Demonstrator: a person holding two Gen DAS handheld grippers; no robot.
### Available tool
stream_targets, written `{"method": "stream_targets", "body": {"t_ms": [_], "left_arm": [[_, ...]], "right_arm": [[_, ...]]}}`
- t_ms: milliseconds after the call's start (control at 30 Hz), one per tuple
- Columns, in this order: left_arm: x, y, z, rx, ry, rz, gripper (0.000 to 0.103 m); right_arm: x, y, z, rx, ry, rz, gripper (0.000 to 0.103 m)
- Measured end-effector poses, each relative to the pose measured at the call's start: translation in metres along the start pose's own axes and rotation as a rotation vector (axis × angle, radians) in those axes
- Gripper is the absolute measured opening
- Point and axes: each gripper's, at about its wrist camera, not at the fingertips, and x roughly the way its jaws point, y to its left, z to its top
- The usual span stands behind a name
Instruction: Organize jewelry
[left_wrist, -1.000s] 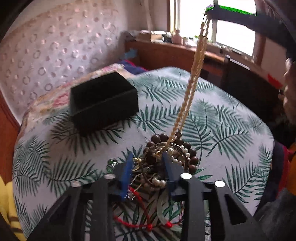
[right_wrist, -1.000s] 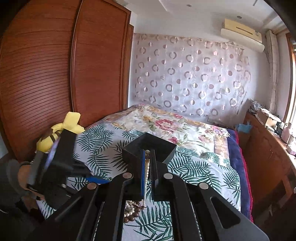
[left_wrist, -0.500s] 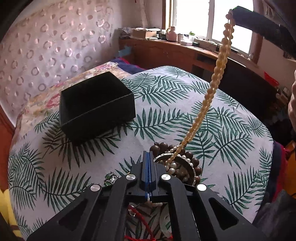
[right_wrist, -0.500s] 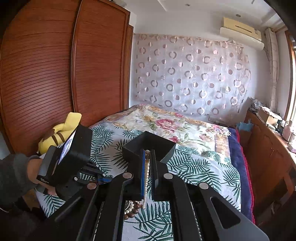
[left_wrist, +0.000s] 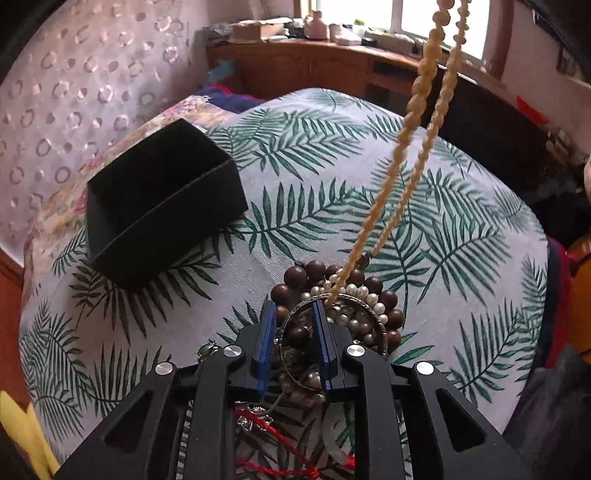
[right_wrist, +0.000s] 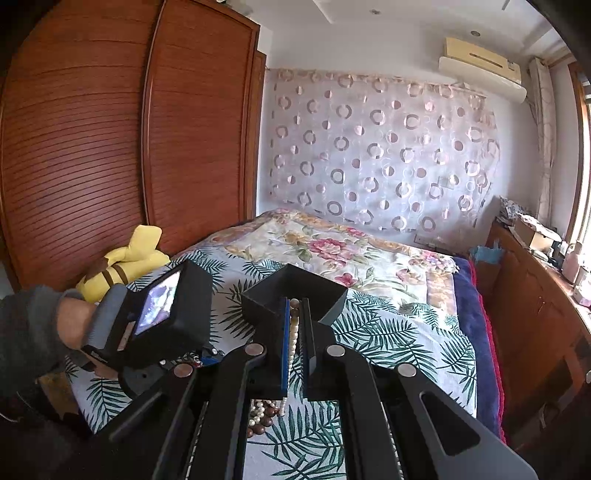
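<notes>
The right gripper (right_wrist: 293, 328) clenches the cream bead necklace (left_wrist: 413, 155) taut above the pile (left_wrist: 332, 317), freeing it for the black box (left_wrist: 162, 206).

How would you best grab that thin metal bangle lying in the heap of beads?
Probably by the bangle's thin rim, from above, one finger inside the ring and one outside. It lies nearly flat on the bead pile, so only the rim offers a pinch.

A yellow plush toy (right_wrist: 125, 258) lies beside the wooden wardrobe (right_wrist: 110, 147), below a wall-mounted air conditioner (right_wrist: 480, 68).
</notes>
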Motion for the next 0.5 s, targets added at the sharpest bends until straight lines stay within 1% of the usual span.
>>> {"method": "stream_targets", "body": {"t_ms": [167, 200, 233, 267, 400, 467, 500], "left_arm": [[-0.002, -0.001, -0.003, 0.023, -0.006, -0.001, 0.013], [-0.004, -0.001, -0.004, 0.021, -0.014, 0.007, 0.008], [-0.007, 0.001, -0.006, 0.014, -0.025, 0.011, 0.006], [-0.011, 0.004, -0.008, -0.006, -0.04, 0.008, 0.003], [-0.022, 0.012, -0.014, -0.069, -0.106, 0.054, 0.003], [-0.024, 0.019, -0.017, -0.117, -0.131, 0.058, 0.002], [-0.027, 0.025, -0.02, -0.15, -0.157, 0.07, 0.002]], "right_arm": [[-0.002, -0.003, 0.0, 0.004, -0.003, 0.001, 0.005], [-0.002, -0.003, 0.0, 0.004, -0.003, 0.002, 0.005], [-0.002, -0.004, 0.0, 0.001, -0.003, 0.0, 0.005], [-0.002, -0.004, 0.0, 0.002, -0.003, 0.001, 0.005], [-0.004, -0.001, 0.003, 0.003, -0.013, 0.009, 0.005], [-0.005, 0.002, 0.005, -0.002, -0.016, 0.013, 0.005], [-0.006, 0.003, 0.006, -0.002, -0.018, 0.014, 0.005]]}}
